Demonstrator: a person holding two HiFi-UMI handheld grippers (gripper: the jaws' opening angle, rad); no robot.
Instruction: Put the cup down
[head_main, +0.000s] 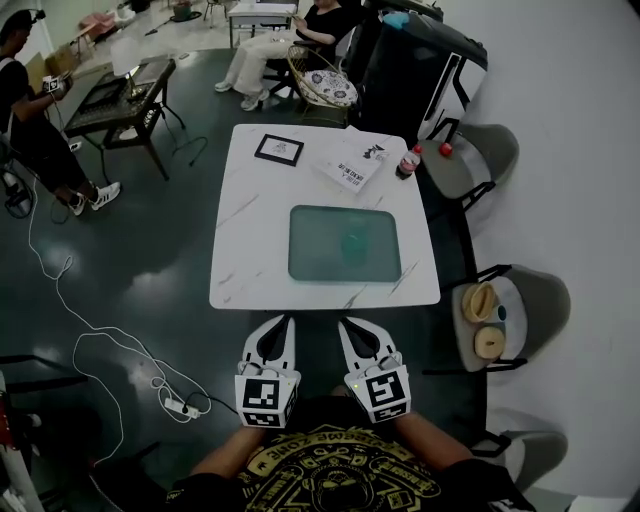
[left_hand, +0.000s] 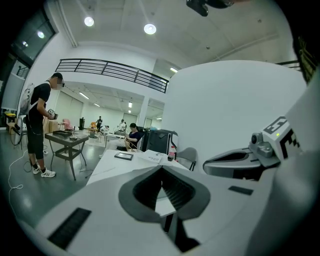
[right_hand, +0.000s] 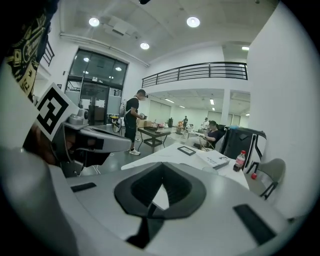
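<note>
Left gripper (head_main: 282, 322): held low in front of the person's body, off the table, just short of its near edge. In its own view the two jaws meet at their tips with nothing between them.
Right gripper (head_main: 351, 324): just beside the left one, also short of the table's near edge. Its jaws are pressed together and hold nothing.
Marker cubes: each gripper carries one, printed with black-and-white square patterns, not letters.
Table (head_main: 250, 250): white, with faint grey veining.
Tray (head_main: 296, 245): green with rounded corners, lying close to the table's near edge and toward its right edge.
Cup (head_main: 355, 243): pale green and see-through, inside the tray a little right of its middle. It shows only faintly, so I cannot tell whether it stands upright. Neither gripper touches it.
Frame (head_main: 279, 149): black-edged, flat near the table's far edge, left of the middle. The dark mark inside it is too small to read.
Booklet (head_main: 350, 168): white with lines of dark print, near the far edge and right of the middle. The print cannot be read in any view.
Bottle (head_main: 408, 161): upright at the table's far right corner, just beside the booklet, with a red cap and red label. No brand name can be made out.
</note>
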